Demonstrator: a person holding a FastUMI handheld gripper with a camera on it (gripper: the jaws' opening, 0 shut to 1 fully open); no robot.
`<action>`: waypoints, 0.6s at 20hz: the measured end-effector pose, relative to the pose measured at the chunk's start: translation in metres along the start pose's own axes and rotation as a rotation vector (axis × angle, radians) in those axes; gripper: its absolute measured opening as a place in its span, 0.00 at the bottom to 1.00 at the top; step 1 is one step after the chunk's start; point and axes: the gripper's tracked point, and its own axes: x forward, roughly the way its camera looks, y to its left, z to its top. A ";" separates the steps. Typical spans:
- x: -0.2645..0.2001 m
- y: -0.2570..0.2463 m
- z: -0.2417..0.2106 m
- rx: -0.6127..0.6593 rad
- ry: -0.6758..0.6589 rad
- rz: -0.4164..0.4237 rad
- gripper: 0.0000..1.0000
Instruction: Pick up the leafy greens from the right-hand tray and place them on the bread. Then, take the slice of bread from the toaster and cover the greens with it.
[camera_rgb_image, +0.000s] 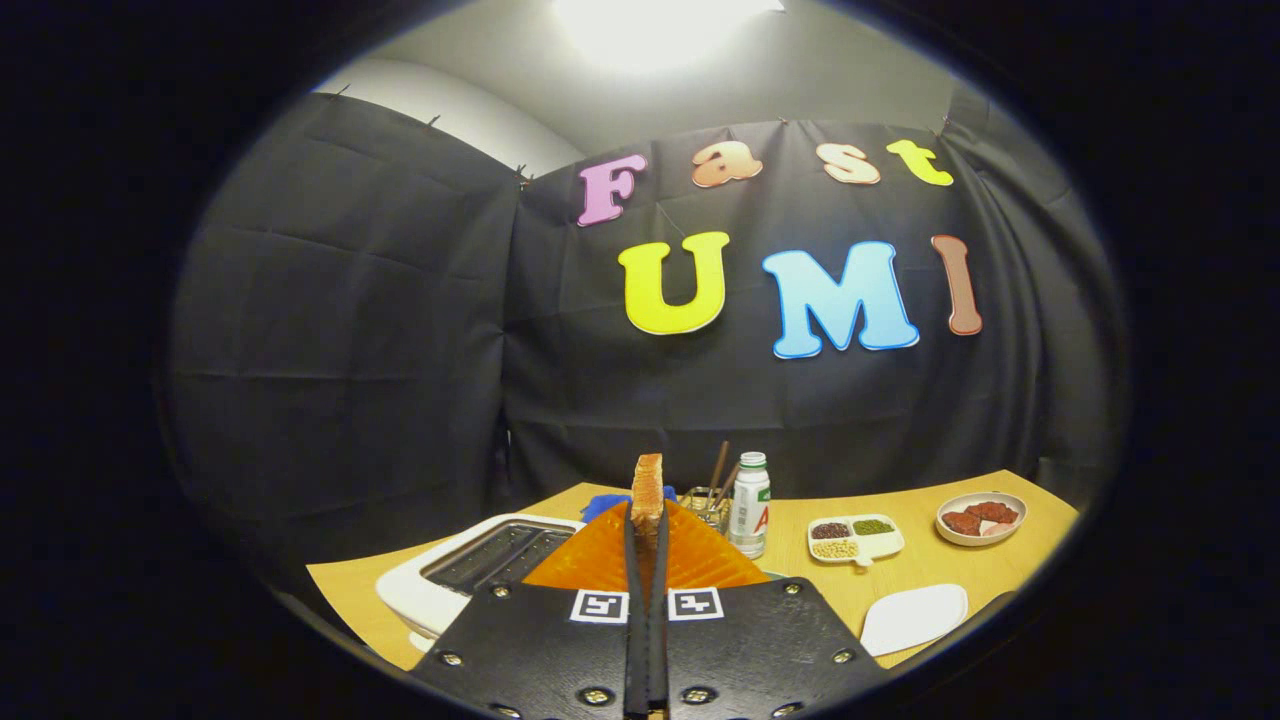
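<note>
While you hold the gripper up, this is what sits in front of you.

Fingers: your gripper (647, 520) has its fingers pressed together on a slice of bread, one finger on each flat side.
Bread slice: the slice of bread (647, 487) stands up on its edge between your fingers, and its top pokes out above them.
Toaster: the white toaster (440, 590) sits low and to the left of your fingers, with its dark slots facing up. The bread is out of it.
Blue thing: a small blue thing (600, 503) peeks out just left of the bread, beyond your fingers. You cannot tell what it is.
Jar: a clear jar (706, 505) with brown sticks in it stands just right of the bread, beyond your fingers.
Bottle: a white bottle (750, 505) with a green cap stands beside the jar.
Split dish: a white dish (855, 540) with three little parts holds dark, green and pale bits, farther right.
Bowl: a round bowl (981, 518) with red pieces sits farthest right.
Flat plate: a plain white plate (915, 618) lies near you, right of your fingers.
Tabletop: the tan tabletop (960, 570) carries all of these.
</note>
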 end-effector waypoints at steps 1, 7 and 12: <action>0.003 -0.007 -0.005 0.002 0.009 -0.010 0.00; 0.016 -0.030 -0.034 -0.010 0.066 -0.021 0.00; 0.024 -0.032 -0.054 -0.029 0.098 -0.006 0.00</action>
